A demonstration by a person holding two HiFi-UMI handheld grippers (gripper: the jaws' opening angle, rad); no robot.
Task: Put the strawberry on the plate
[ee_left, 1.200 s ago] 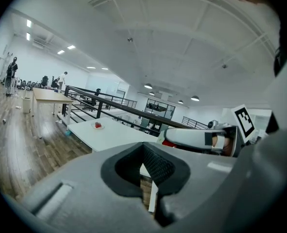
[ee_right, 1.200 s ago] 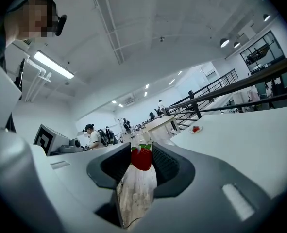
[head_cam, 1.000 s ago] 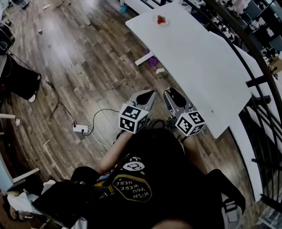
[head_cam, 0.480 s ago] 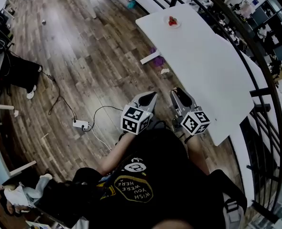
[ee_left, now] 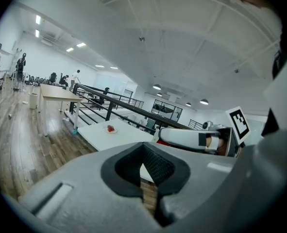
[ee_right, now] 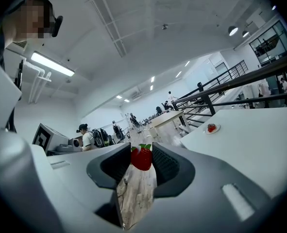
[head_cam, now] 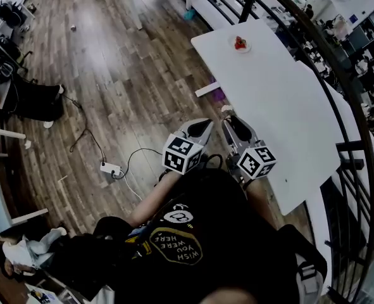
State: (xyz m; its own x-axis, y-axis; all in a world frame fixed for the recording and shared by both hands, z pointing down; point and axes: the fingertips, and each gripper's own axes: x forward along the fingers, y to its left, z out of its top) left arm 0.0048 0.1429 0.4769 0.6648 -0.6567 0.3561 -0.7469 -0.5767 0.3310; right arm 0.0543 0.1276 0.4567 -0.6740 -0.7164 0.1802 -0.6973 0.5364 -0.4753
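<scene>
Standing on a wooden floor (head_cam: pixel 130 75) at the near end of a long white surface (head_cam: pixel 281 100), a person in a black shirt (head_cam: pixel 193 233) holds both tools close to the body, side by side and pointing forward. The right claw (ee_right: pixel 142 168) is clenched on a strawberry (ee_right: pixel 141 157). The red fruit sits pinched between the two dark ribbed pads (ee_right: pixel 165 165) near their tips, with its green leaves turned up. In the head view this claw (head_cam: pixel 232 125) hangs just over the near edge of the surface, and its marker cube (head_cam: pixel 256 162) sits against the person's front.

The left claw (ee_left: pixel 143 171) is clenched on nothing. Its pads meet with only a thin slit between them, through which floorboards show. From above, the left claw (head_cam: pixel 198 129) lies over the floor, just beside the right one.

A small plate (ee_right: pixel 216 129) rests at the far end of the surface, well apart from both claws, and a second strawberry (head_cam: pixel 240 42) lies on it. A black railing (head_cam: pixel 313 49) curves along the far side of the surface. On the floor to the left, a white power strip (head_cam: pixel 111 168) lies with its cable (head_cam: pixel 139 154) trailing toward the person's feet.
</scene>
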